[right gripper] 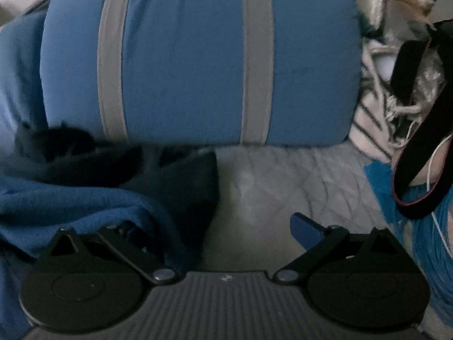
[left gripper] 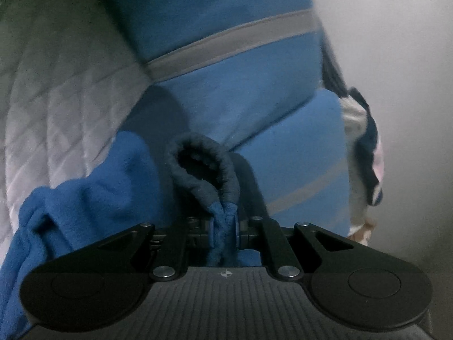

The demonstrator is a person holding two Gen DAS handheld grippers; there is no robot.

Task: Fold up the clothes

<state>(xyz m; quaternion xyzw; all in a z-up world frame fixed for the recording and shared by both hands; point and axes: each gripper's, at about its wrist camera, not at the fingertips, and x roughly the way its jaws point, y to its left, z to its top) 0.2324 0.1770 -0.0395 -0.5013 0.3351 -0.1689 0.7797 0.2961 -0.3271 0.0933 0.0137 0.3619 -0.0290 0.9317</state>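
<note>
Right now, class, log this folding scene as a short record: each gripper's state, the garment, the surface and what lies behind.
left gripper: shut on blue fleece garment near its dark cuff
right gripper: open, holding nothing; garment lies across its left finger
surface: white quilted bedding
behind: blue pillow with grey stripes
right of pillow: striped cloth, black strap

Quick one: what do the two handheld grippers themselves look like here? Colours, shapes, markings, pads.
Both match: the left gripper and right gripper have a dark grey ribbed body with a small round mark at its front edge, flanked by rounded black lobes bearing circular discs. Black linkage arms pivot on silver rivets. The right fingertip pad is blue; the left's pads look similar. No cables or sleeves visible on either.
</note>
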